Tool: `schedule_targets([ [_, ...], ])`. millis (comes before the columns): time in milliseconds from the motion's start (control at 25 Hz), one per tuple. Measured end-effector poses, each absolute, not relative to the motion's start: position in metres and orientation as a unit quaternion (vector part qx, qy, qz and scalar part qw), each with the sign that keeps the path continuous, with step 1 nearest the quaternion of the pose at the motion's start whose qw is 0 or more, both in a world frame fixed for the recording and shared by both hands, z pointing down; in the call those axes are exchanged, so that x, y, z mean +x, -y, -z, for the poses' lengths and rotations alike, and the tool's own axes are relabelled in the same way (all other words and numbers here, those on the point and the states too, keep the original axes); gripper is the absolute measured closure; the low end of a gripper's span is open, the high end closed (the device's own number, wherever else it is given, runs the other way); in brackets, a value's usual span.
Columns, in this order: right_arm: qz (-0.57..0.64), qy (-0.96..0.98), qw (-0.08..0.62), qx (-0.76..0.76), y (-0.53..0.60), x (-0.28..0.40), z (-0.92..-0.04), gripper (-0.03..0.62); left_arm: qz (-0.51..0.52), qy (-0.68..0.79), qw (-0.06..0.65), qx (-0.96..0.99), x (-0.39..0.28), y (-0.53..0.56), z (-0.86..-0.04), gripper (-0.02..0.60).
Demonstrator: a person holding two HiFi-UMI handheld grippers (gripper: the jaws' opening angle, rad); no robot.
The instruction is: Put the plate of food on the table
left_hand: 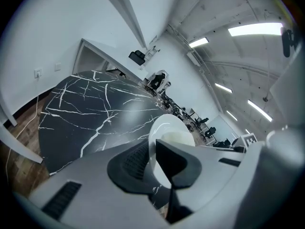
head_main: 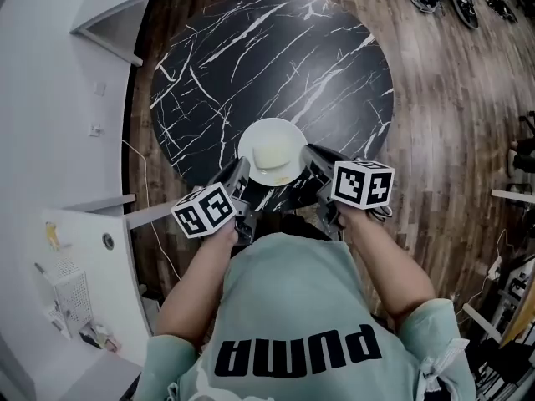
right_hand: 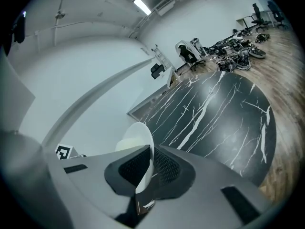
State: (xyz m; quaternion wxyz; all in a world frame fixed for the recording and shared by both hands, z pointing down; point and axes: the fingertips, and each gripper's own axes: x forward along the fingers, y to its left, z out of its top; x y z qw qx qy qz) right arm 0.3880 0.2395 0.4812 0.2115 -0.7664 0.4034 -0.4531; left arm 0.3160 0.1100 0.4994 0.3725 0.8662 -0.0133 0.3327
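Plate [head_main: 272, 144] with its pale food [head_main: 269, 155] is straight ahead of me, over the near edge of the round black marble counter [head_main: 251, 48]. My left hand-held gripper [head_main: 240, 175] is clamped on its left rim and my right hand-held gripper [head_main: 311, 164] on its right rim. Each gripper view shows the thin white rim pinched between ribbed pads [right_hand: 134, 168]. The two grips face each other across the plate, so neither hand is nearer, and it seems level. I cannot tell whether its base touches the counter yet. As I judge it, the coming move is forward and down toward the counter's bare middle, with both hands moving together so the food doesn't slide.
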Motion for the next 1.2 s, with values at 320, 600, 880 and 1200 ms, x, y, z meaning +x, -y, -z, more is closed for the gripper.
schedule_targets([
  [320, 0.463, -0.365, 0.228, -0.775, -0.254, 0.417, -0.517, 0.562, -0.362, -0.011, 0.362, 0.859, 0.354, -0.120, -0.536, 0.531],
  [600, 0.471, -0.338, 0.234, -0.780, -0.263, 0.434, -0.544, 0.562, -0.382, -0.020, 0.349, 0.855, 0.374, -0.128, -0.560, 0.531],
  [880, 0.490, -0.318, 0.227, -0.779, -0.270, 0.441, -0.577, 0.562, -0.403, -0.025, 0.337, 0.850, 0.384, -0.135, -0.589, 0.529],
  [1200, 0.502, -0.304, 0.209, -0.782, -0.277, 0.445, -0.602, 0.560, -0.424, -0.037, 0.317, 0.847, 0.391, -0.141, -0.612, 0.529],
])
